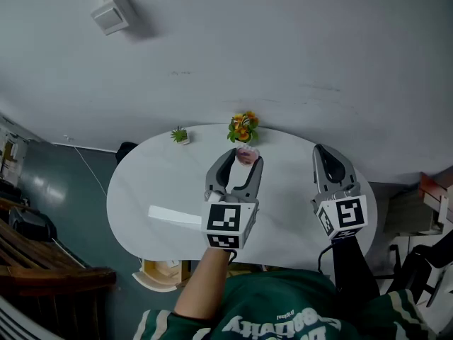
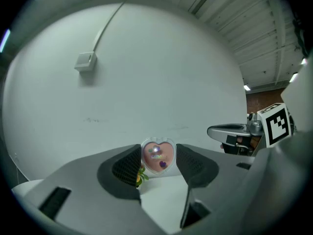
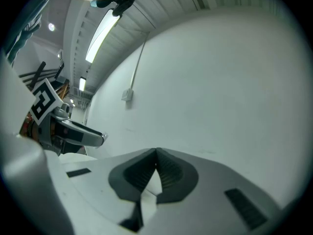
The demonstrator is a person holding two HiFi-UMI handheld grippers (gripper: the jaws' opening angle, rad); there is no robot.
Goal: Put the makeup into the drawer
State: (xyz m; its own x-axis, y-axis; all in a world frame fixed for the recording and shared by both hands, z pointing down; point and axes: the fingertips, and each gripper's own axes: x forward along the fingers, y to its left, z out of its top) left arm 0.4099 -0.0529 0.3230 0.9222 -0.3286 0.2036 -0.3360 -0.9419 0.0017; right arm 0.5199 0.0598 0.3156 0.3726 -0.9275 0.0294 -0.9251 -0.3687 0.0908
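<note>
A pale grey wall (image 1: 283, 48) fills most of the head view, with a small white box (image 1: 111, 13) fixed to it under a run of conduit. Below it stands a white oval table (image 1: 148, 183), where a flat white strip (image 1: 173, 217) lies near my side.

My left gripper (image 1: 244, 158) reaches out over the middle of the table, and its jaws clamp the makeup (image 1: 246, 155) by its two sides. My right gripper (image 1: 322, 149) hangs to the right of it, well apart. In the right gripper view its ribbed pads (image 3: 168, 173) meet at the tips, closed with nothing between them.

At the table's far edge sits a bunch of orange and yellow flowers (image 1: 243, 127). A small green plant (image 1: 180, 134) sits to its left.

The smallest thing here is the makeup, shown best in the left gripper view (image 2: 157, 155). It is a heart-shaped compact in a clear case. Its inside is pink, with shimmering lettering across the middle that I cannot read, a green speck above it and a small purple heart below. It stands upright, point down, pinched between the black ribbed pads (image 2: 128, 166) at the jaw tips, with the wall behind it and the flowers peeking out at its lower left. In the head view it lies just in front of the flowers.
</note>
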